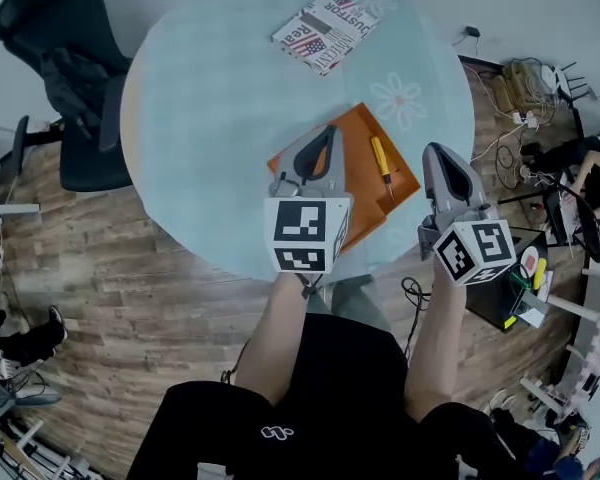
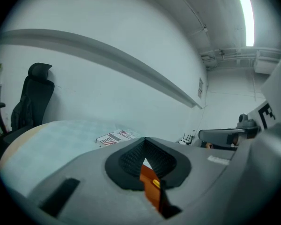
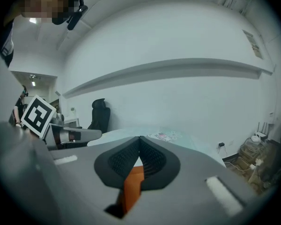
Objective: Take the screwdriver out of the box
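An orange box [image 1: 365,206] lies open on the round table [image 1: 210,118] near its front edge. A screwdriver [image 1: 381,162] with a yellow handle rests in the box's right half. My left gripper [image 1: 325,133] hovers over the box's left part, shut with nothing in it. My right gripper [image 1: 436,151] hangs just right of the box, near the table's rim, also shut and empty. In the left gripper view the left gripper [image 2: 145,140] has its jaw tips together, and the orange box [image 2: 149,182] shows below them. In the right gripper view the orange box [image 3: 131,186] shows below the shut right gripper [image 3: 139,138].
A magazine [image 1: 325,30] lies at the table's far side. A black office chair [image 1: 70,78] stands to the left. Cables and a power strip [image 1: 520,98] lie on the wooden floor at the right, near another person [image 1: 590,168].
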`<state>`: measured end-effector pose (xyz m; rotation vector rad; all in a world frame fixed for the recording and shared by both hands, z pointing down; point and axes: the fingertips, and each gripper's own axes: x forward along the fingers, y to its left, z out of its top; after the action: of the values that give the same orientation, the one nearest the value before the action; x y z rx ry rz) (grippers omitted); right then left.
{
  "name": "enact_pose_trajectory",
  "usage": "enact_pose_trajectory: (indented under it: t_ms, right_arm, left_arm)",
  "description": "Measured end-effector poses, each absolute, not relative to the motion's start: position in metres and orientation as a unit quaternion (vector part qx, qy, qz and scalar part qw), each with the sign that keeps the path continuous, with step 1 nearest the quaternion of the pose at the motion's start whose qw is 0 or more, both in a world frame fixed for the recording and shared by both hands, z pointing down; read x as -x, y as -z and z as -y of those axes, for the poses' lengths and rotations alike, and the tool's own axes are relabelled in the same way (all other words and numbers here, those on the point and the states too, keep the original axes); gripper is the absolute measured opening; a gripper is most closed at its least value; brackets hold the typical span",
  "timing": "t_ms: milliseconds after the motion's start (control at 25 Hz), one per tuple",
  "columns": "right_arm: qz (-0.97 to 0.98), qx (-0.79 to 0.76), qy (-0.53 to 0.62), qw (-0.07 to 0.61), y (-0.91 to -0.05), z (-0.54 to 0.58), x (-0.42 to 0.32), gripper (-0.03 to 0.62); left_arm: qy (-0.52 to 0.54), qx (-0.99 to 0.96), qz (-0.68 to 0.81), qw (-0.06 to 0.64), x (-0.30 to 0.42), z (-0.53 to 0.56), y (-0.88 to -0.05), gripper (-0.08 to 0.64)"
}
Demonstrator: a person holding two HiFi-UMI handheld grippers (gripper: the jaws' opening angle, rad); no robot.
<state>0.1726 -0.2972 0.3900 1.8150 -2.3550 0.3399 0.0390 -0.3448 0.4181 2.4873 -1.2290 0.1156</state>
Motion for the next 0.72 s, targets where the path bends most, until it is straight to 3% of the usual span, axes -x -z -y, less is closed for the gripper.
enact_pose_trajectory:
  t_ms: [280, 440, 560, 640, 720]
  right_arm:
    - [0.800, -0.550, -0.188, 0.150, -0.457, 0.307, -0.156, 0.012]
    - [0.775, -0.534, -0.215, 0.261, -0.512, 0.307, -0.164, 0.014]
    - [0.768, -0.506, -0.243, 0.308, -0.543, 0.308, -0.164, 0.015]
    - [0.767, -0.481, -0.267, 0.330, -0.563, 0.309, -0.161, 0.076]
    - [0.761, -0.466, -0.280, 0.354, -0.581, 0.311, -0.160, 0.087]
  left_arm:
    - [-0.093, -0.878, 0.443, 0.156, -0.032, 0.341, -0.449, 0.003]
    - [-0.091, -0.874, 0.439, 0.188, -0.030, 0.334, -0.469, 0.005]
    - [-0.088, -0.868, 0.445, 0.200, -0.024, 0.336, -0.475, 0.003]
    - [-0.086, -0.865, 0.451, 0.202, -0.019, 0.340, -0.476, 0.003]
    - [-0.084, -0.862, 0.457, 0.204, -0.015, 0.344, -0.477, 0.005]
